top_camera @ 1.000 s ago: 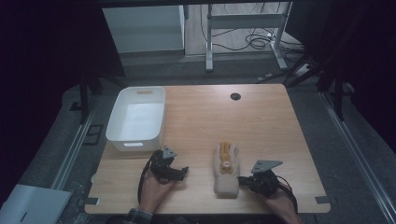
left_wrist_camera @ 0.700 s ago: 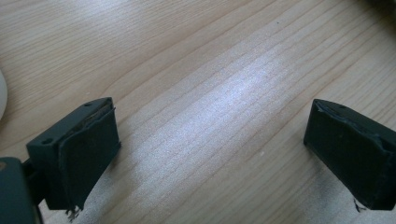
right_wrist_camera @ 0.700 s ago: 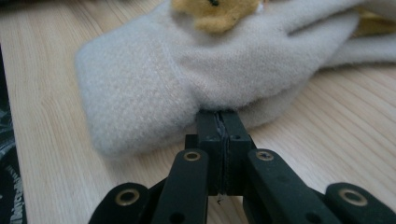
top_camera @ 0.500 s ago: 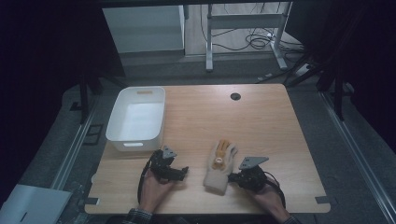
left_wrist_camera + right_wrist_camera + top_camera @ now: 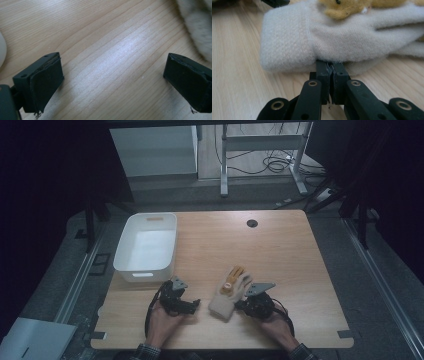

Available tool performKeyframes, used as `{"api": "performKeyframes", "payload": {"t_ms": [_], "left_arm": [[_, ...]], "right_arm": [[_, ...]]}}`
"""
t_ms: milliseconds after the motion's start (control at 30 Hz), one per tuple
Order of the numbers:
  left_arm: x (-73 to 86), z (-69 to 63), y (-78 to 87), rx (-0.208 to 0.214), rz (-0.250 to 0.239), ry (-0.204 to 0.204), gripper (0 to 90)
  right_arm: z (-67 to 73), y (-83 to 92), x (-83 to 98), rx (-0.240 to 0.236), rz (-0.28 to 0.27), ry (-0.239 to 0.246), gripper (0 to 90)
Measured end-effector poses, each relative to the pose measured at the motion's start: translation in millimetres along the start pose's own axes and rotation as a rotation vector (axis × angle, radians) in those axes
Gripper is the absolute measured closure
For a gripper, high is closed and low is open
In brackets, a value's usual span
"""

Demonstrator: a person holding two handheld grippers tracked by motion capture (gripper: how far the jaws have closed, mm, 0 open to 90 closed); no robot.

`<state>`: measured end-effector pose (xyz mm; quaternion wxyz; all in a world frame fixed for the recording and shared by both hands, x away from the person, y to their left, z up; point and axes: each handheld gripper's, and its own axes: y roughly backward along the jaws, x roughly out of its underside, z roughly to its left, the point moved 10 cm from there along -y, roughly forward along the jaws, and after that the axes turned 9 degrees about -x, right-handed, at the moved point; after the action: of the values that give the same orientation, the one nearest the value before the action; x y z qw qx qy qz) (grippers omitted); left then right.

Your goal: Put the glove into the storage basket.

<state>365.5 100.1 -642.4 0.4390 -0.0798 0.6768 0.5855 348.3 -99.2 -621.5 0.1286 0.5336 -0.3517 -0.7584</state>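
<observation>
High view: a wooden table (image 5: 300,250) has a white bin (image 5: 146,247) near its far left side. A pale glove (image 5: 231,292) with a yellow patch lies near the front edge, in the middle. The glove sits between the 2 grippers. The left gripper (image 5: 192,304) is just left of the glove, held by a hand at the front edge. The right gripper (image 5: 239,305) is at the glove's right side, held by the other hand. It touches the glove near the cuff.

Left gripper view: the left gripper (image 5: 112,82) has its 2 black jaws spread wide. Bare wood shows between them. Nothing is in the gap. A bit of the fuzzy glove (image 5: 197,27) is at the top right, close to 1 jaw but not between the jaws. A bit of something white shows at the left edge.

Right gripper view: the right gripper (image 5: 331,65) has its jaws pressed together. They pinch a thin edge of the glove (image 5: 342,37) near the cuff. The glove lies flat on the wood and the yellow patch (image 5: 344,7) is on top of it.
</observation>
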Motion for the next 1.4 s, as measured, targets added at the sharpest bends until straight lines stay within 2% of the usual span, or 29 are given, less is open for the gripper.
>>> {"api": "performKeyframes", "payload": {"t_ms": [33, 400, 567, 733, 833, 967, 1033, 1167, 1267, 1400], "left_arm": [[1.2, 1.5, 0.9, 0.010, -0.001, -0.011, 2.3], [2.7, 3.5, 1.7, 0.019, -0.003, -0.017, 2.0], [2.7, 3.2, 1.8, 0.018, -0.005, -0.014, 2.1], [3.3, 2.8, 3.0, 0.024, -0.007, -0.024, 3.9], [3.6, 0.7, 5.6, 0.039, -0.011, -0.036, 6.7], [1.6, -3.9, 8.7, 0.071, -0.006, -0.021, 8.9], [-0.4, -6.4, 10.7, 0.071, -0.008, -0.022, 7.6], [-5.2, -12.5, 15.2, 0.100, -0.022, -0.008, 3.7], [-7.6, -16.7, 18.3, 0.114, -0.022, -0.010, 1.8], [-17.1, -25.8, 23.3, 0.131, -0.021, -0.019, 0.4]], "right_arm": [[-0.4, -3.1, -2.8, 0.002, 0.000, 0.001, 85.7], [-8.1, -20.5, -19.5, 0.027, -0.014, 0.016, 85.7], [-6.9, -20.0, -19.8, 0.027, -0.012, 0.014, 83.6], [-10.5, -6.1, -18.8, 0.054, -0.027, 0.019, 78.4], [-18.3, 5.9, -15.0, 0.081, -0.035, 0.010, 75.2], [-30.5, 22.5, -7.7, 0.121, -0.043, -0.011, 70.2], [-36.0, 30.4, -3.6, 0.141, -0.045, -0.017, 67.6], [-46.6, 44.6, 6.1, 0.178, -0.057, -0.043, 62.6], [-51.9, 50.6, 11.6, 0.190, -0.062, -0.062, 60.2], [-65.4, 64.3, 25.7, 0.236, -0.064, -0.093, 53.0]]}}
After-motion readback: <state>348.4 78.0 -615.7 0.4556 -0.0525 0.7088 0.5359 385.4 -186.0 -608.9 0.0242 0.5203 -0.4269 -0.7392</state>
